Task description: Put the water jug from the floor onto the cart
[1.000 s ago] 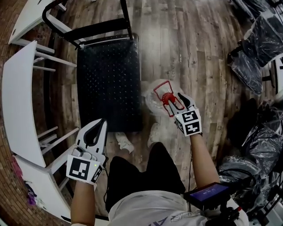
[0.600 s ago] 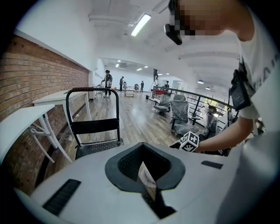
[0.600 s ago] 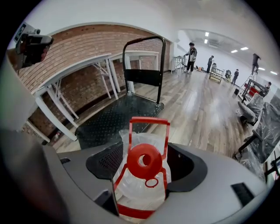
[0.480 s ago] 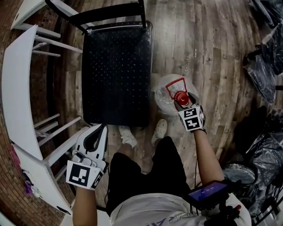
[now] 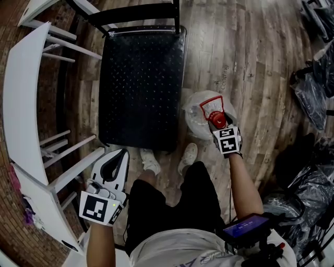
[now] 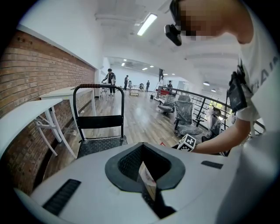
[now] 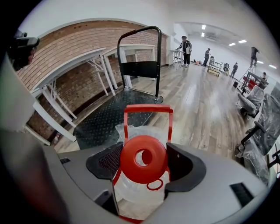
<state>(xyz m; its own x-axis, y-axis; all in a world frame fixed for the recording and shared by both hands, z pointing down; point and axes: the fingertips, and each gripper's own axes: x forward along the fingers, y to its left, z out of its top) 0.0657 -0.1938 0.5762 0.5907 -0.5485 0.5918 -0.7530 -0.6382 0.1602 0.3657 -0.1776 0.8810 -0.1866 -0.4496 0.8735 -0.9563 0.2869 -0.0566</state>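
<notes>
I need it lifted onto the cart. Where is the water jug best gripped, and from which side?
Grip the neck just under the red cap, coming from above: the water jug stands upright, its body looks too wide for the jaws, and the wider cap should stop slipping. The right gripper, jaws open, flanks that cap.

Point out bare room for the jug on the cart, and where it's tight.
Whole cart deck is bare, from its handle to the near edge by the shoes. Floor beyond the water jug is open too. Tight: left side against the white tables, and round the right tongs astride the jug's cap.
</notes>
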